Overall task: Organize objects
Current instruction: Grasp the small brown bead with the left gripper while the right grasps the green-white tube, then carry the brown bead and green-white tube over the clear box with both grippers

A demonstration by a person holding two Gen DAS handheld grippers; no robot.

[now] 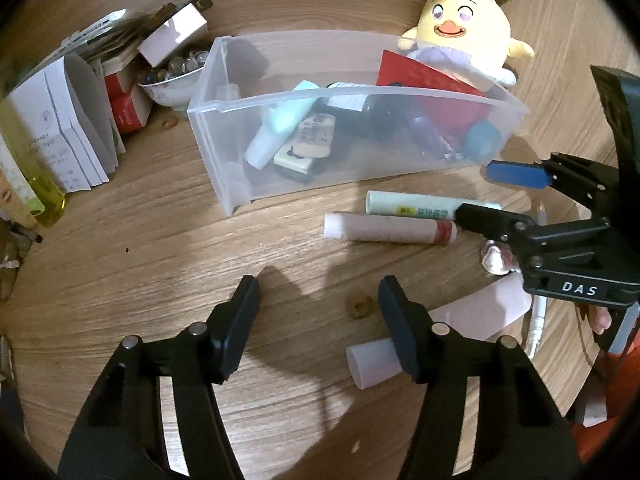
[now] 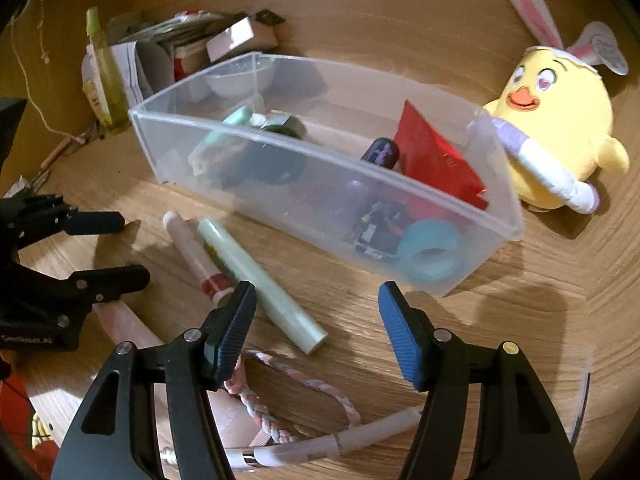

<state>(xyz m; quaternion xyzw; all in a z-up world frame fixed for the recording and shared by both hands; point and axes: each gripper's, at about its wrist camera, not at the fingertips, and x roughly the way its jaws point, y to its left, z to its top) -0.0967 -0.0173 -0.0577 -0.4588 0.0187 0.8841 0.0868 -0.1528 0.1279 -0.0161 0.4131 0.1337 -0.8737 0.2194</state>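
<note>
Two tubes: a pale green tube (image 2: 260, 284) and a pink tube (image 2: 196, 258) lay touching on the surface (image 2: 520, 320), before the clear bin (image 2: 500, 216).
Left tool (image 1: 318, 304): open, empty.
Right tool (image 2: 316, 308): open, empty.
Nearby: plush chick (image 2: 560, 128); braided cord (image 2: 296, 376).

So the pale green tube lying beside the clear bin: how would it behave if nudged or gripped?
The pale green tube is round and lying flat, so it would probably roll. Its glossy skin may slip. It touches the pink tube, likely shifting that too.
</note>
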